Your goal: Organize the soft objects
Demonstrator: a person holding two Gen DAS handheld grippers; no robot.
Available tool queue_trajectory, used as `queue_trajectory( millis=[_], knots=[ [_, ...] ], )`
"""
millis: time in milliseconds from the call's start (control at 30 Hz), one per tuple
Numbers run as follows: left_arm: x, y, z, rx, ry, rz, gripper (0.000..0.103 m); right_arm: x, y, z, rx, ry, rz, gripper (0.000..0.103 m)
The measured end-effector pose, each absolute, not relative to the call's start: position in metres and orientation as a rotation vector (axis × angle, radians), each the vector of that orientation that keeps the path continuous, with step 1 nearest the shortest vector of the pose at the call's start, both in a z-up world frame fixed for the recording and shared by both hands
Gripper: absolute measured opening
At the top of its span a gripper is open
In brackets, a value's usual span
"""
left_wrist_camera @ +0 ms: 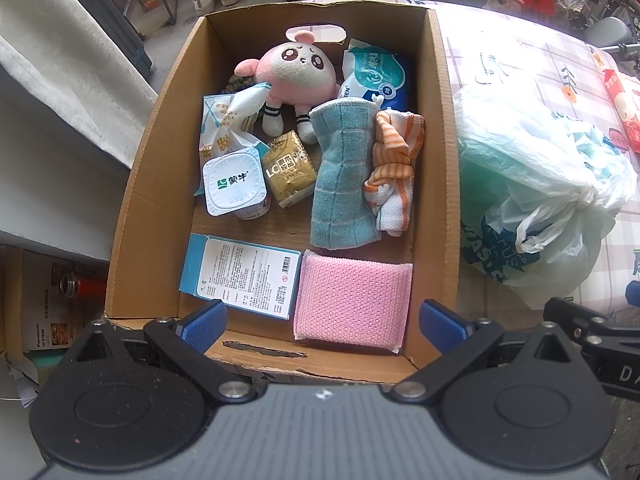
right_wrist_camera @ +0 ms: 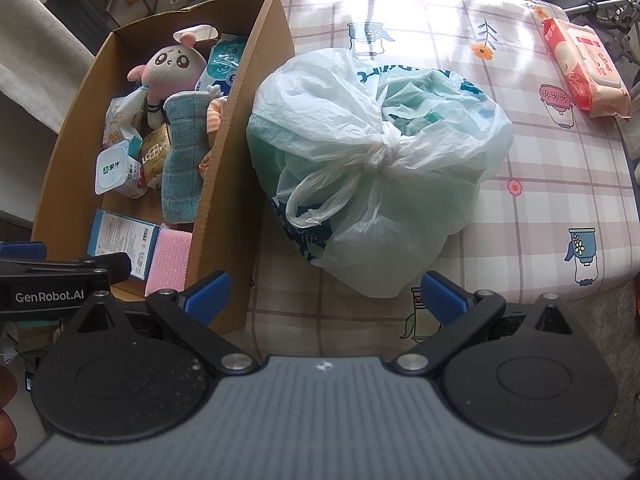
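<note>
The left gripper (left_wrist_camera: 322,326) hangs over the cardboard box (left_wrist_camera: 442,160) with jaws spread wide and empty, above the pink sponge (left_wrist_camera: 352,300) at the box's near end. The right gripper (right_wrist_camera: 324,294) is likewise wide open, holding nothing, facing the knotted plastic bag (right_wrist_camera: 372,152) just beside the box on the checked tablecloth (right_wrist_camera: 540,200).

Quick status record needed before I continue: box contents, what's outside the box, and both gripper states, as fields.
container: open cardboard box on checked tablecloth
soft items in box: pink plush toy; teal towel; orange striped cloth; pink sponge
other items in box: yogurt cup; gold packet; blue-white carton; tissue pack
outside box: knotted plastic bag; wet wipes pack
left gripper: open, empty, above sponge
right gripper: open, empty, near bag
</note>
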State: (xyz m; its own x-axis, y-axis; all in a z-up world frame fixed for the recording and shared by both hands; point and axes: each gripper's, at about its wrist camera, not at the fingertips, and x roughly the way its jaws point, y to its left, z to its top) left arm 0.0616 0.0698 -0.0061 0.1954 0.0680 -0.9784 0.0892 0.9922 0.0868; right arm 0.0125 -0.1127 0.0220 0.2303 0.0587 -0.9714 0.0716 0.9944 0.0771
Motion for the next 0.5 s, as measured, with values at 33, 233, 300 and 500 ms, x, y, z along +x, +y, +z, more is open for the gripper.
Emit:
queue_trajectory(
  millis=[33,233,300,500],
  knots=[
    [0.0616,0.0699,-0.0059,0.134,1.376,-0.015,0.103,0.0123,-0.1125,0.0221,0.114,1.339,-0.009,0.102],
    [0.0609,0.0694,-0.0061,0.135,1.377,-0.015,0.103,0.0167,-0.1141,0.0235,0.109,1.339,-0.011,0.102],
    [0.0606,0.0696,-0.0057,0.134,1.377,-0.015,0.103,0.0156,-0.1140,0.0233,0.112,1.339,-0.011,0.102],
    [0.0599,0.0697,-0.0057,0.137,1.375,-0.013,0.103,0.0157,-0.1141,0.0242,0.111,1.335,-0.010,0.102]
  ],
)
